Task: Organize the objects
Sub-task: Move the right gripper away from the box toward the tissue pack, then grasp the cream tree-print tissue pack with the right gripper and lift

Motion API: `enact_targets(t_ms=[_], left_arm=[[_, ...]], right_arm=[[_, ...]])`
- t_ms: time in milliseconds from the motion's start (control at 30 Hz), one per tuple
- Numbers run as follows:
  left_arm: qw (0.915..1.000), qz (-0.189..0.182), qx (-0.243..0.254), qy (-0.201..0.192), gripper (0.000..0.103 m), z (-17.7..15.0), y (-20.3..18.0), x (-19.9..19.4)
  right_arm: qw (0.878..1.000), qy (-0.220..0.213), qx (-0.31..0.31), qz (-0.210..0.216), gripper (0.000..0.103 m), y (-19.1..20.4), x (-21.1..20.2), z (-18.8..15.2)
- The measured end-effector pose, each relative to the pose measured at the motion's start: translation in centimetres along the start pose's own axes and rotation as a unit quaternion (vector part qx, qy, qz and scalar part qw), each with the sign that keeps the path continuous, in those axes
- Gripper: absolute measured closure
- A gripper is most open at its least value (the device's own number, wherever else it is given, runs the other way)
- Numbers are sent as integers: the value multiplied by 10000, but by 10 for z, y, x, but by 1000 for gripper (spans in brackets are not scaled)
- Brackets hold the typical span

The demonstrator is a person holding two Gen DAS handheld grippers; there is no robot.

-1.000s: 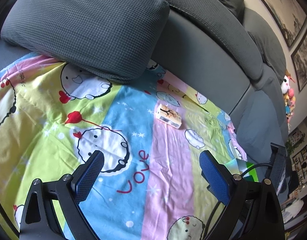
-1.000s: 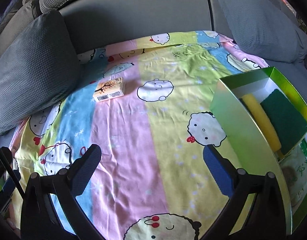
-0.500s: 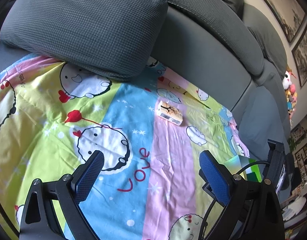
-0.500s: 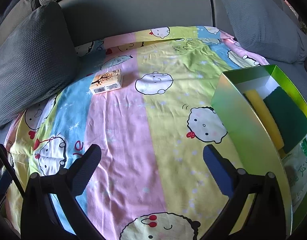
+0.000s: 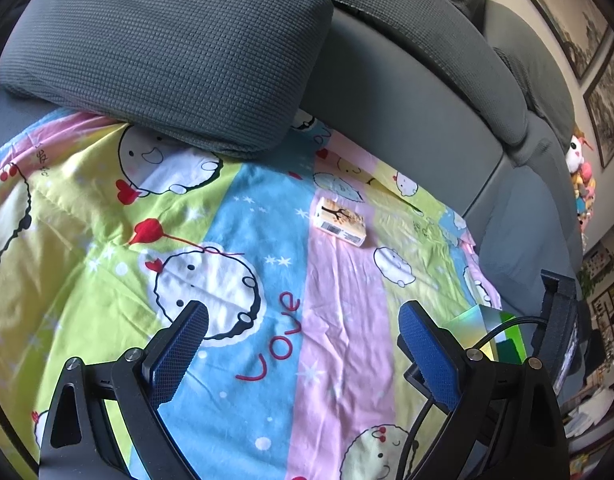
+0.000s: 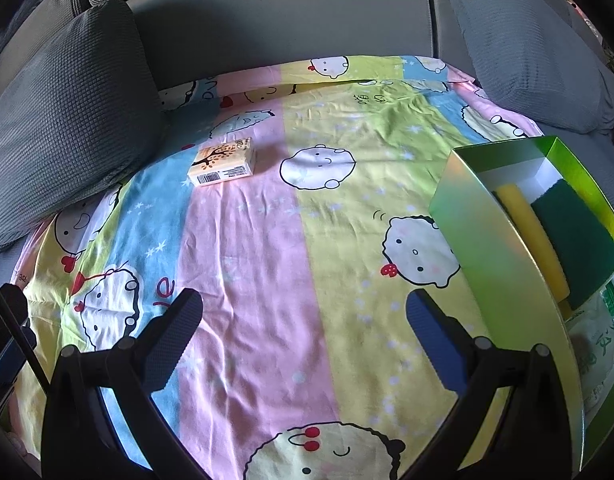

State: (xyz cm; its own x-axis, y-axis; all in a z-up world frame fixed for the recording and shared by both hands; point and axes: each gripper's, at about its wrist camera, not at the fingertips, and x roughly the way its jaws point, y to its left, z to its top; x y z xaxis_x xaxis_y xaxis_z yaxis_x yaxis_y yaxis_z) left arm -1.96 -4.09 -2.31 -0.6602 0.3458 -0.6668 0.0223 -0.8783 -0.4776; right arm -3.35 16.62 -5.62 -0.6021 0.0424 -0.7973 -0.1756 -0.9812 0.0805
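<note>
left claw (image 5: 303, 336): black frame | blue textured pads (image 5: 179, 350) | silver screws

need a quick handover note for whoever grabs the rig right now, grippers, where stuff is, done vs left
Left gripper: open, empty, above the cartoon-print bedsheet.
Right gripper: open, empty, above the same sheet.
Small orange-and-white tissue pack: lying loose on the sheet's pink stripe, near the grey cushion.
Green cardboard box: at the sheet's right edge, already holding a yellow-and-green sponge and a green-printed packet.
Left: the tissue pack probably goes into the box.
</note>
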Motion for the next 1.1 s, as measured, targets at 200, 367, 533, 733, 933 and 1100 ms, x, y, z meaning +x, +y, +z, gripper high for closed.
enact_targets(t_ms=[200,367,533,733,933,1100], left_arm=[[10000,21,49,24,7,0,-1,1],[9999,66,96,54,7,0,-2,3],[9999,101,91,85,7,0,-1,3],[9999,76,25,120,7,2,4,5],[9994,254,-29,221,7,5,10,14],[9980,539,-32,324,7,7,15,23]], right_arm=[[10000,-19,-42,37,2,2,-1,-1],[10000,-38,-20,57,2,2,-3,0],[9998,-44,29,195,2,0,-5,2],[9983,-32,113,568,2,1,-9,16],[9972,-244,-410,574,2,26,-10,52],[9954,39,-505,811,2,39,28,91]])
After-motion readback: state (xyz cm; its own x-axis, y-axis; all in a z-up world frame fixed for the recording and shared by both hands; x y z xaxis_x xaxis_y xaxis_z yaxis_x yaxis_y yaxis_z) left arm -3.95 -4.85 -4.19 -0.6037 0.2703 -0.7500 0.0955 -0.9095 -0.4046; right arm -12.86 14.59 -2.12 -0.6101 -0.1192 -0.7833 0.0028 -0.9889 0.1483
